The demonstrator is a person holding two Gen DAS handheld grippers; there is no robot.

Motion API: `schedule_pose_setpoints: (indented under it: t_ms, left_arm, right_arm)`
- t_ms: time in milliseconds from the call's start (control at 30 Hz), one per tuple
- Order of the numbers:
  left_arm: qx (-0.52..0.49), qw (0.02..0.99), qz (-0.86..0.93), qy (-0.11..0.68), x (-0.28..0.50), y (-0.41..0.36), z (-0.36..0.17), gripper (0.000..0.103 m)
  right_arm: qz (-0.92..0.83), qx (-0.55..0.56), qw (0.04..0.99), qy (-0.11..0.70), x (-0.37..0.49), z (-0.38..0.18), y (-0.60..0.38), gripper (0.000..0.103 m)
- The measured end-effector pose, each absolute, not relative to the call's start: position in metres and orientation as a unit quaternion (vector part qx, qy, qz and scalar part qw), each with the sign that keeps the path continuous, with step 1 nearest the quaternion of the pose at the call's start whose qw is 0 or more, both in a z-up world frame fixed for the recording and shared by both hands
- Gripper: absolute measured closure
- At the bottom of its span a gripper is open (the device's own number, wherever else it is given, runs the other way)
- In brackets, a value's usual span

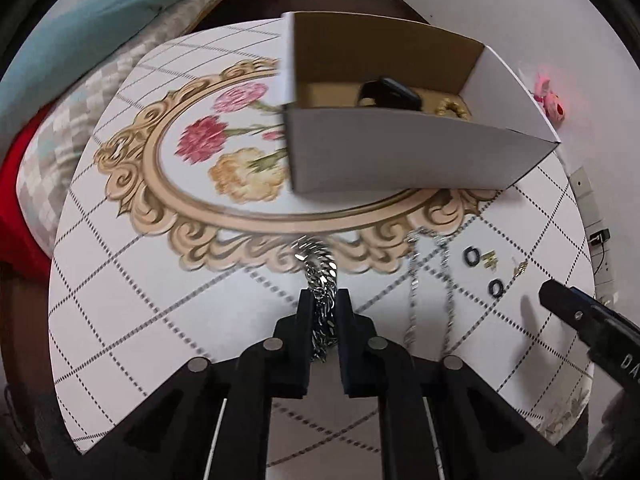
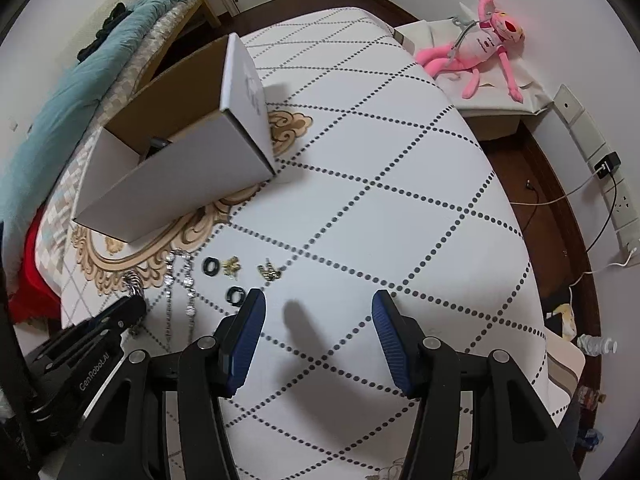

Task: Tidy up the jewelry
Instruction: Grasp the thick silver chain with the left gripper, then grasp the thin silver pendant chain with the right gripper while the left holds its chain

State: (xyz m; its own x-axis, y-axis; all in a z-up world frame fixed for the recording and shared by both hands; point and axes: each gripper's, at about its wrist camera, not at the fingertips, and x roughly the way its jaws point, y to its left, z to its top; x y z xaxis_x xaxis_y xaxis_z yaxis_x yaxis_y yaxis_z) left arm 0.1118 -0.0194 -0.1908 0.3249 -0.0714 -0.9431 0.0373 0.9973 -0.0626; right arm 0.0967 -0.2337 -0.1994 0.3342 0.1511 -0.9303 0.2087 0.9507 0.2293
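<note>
My left gripper (image 1: 323,298) is shut on a thick silver chain (image 1: 320,272), held above the table; the gripper also shows in the right wrist view (image 2: 134,300). An open white cardboard box (image 1: 400,152) stands ahead, with a black item (image 1: 390,92) and a gold piece (image 1: 452,109) inside. A thin silver necklace (image 1: 430,280), two black rings (image 1: 472,257) (image 1: 496,288) and small gold pieces (image 1: 490,260) lie on the table to the right. My right gripper (image 2: 318,308) is open and empty, just right of the rings (image 2: 236,295).
The round table (image 2: 400,200) has a white cloth with dotted diamonds and a floral medallion. A bed with a teal blanket (image 2: 60,100) is at the left. A pink plush toy (image 2: 480,52) lies at the far right. Cables and sockets (image 2: 604,168) line the right wall.
</note>
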Motion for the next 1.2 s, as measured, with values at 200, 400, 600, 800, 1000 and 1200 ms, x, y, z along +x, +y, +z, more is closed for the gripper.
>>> schedule_pose_setpoints:
  t_ms: [200, 400, 600, 800, 1000, 1200]
  left_arm:
    - [-0.039, 0.815, -0.024, 0.578, 0.101, 0.023, -0.188, 0.097]
    - [-0.051, 0.818, -0.014, 0.573, 0.086, 0.047, -0.183, 0.097]
    - [-0.056, 0.821, -0.017, 0.567, 0.083, 0.051, -0.181, 0.097]
    - [-0.062, 0.828, -0.037, 0.557, 0.086, 0.038, -0.165, 0.097]
    - [-0.081, 0.832, -0.071, 0.544, 0.093, 0.025, -0.14, 0.097]
    - [-0.094, 0.839, -0.096, 0.528, 0.1, 0.015, -0.114, 0.097]
  right_arm:
    - [0.041, 0.159, 0.798, 0.58, 0.094, -0.193, -0.202, 0.045]
    - [0.068, 0.114, 0.804, 0.58, 0.098, -0.203, -0.153, 0.045]
    - [0.033, -0.023, 0.827, 0.561, 0.096, -0.211, -0.11, 0.074]
    - [0.037, 0.008, 0.828, 0.559, 0.097, -0.208, -0.119, 0.101]
    - [0.05, 0.08, 0.832, 0.547, 0.101, -0.187, -0.149, 0.102]
    - [0.069, 0.105, 0.843, 0.523, 0.103, -0.153, -0.164, 0.103]
